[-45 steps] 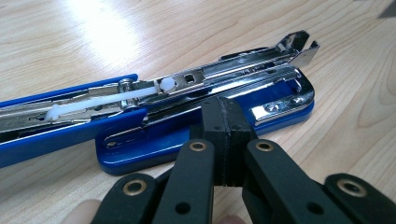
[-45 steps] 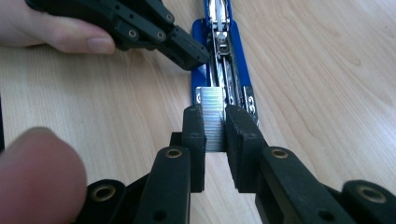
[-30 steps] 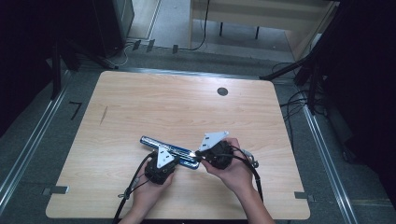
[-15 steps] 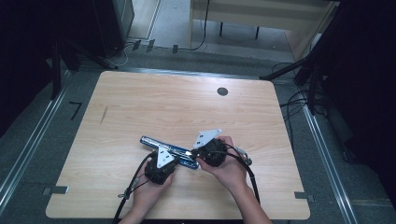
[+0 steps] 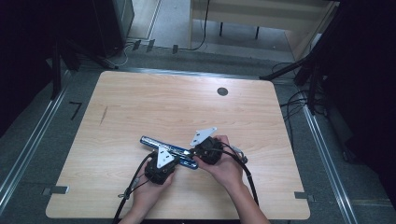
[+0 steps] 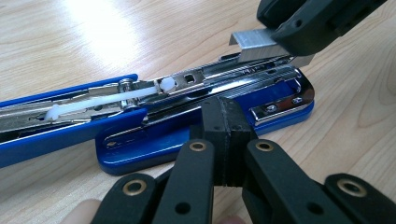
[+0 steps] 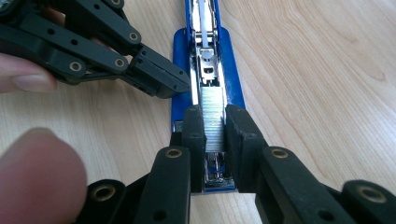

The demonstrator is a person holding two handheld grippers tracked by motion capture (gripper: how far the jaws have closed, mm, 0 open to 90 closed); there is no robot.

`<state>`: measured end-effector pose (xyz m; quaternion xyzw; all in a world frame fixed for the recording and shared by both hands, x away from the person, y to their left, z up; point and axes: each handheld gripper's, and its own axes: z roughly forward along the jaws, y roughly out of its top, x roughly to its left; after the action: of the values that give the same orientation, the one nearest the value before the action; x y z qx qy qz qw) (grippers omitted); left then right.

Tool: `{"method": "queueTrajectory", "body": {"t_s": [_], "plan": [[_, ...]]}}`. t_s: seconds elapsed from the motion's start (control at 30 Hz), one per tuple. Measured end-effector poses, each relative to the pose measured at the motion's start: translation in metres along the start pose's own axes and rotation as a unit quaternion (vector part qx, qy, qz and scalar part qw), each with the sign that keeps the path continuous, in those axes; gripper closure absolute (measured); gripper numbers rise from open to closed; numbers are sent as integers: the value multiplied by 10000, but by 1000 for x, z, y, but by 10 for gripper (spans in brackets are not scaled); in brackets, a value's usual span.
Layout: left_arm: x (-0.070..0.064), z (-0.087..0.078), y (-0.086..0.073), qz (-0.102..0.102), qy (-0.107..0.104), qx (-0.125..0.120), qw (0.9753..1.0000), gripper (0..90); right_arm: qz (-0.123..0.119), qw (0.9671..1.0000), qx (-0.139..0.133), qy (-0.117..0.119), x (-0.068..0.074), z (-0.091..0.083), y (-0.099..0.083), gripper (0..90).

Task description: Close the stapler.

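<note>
I saw a bare wooden table (image 5: 140, 107) with a round dark grommet (image 5: 222, 91) near its far right corner; cables (image 5: 299, 100) lay on the floor beyond its right edge.

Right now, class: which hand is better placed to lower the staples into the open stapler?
Right. The right gripper already grips the silver staple strip directly above the open blue stapler's metal channel; the left gripper is shut, pressing on its base.

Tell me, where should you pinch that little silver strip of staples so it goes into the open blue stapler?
Pinch the staple strip by its two long flat sides, coming from above along the stapler, as the right gripper does. The strip is narrow and straight, so jaws on its sides probably keep it lined up with the metal channel. The left gripper presses on the blue base.
</note>
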<state>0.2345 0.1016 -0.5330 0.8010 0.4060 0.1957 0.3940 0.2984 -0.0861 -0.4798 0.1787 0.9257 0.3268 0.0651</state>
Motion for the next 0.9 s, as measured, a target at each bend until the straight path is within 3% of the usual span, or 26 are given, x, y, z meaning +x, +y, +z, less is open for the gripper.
{"method": "queueTrajectory", "body": {"t_s": [0.63,0.9], "plan": [[0,0,0,2,-4,7,10000,900,74,9999,86,80,-4,10,0,795],[0,0,0,-2,-3,6,10000,900,-61,9999,133,58,-3,10,2,793]]}}
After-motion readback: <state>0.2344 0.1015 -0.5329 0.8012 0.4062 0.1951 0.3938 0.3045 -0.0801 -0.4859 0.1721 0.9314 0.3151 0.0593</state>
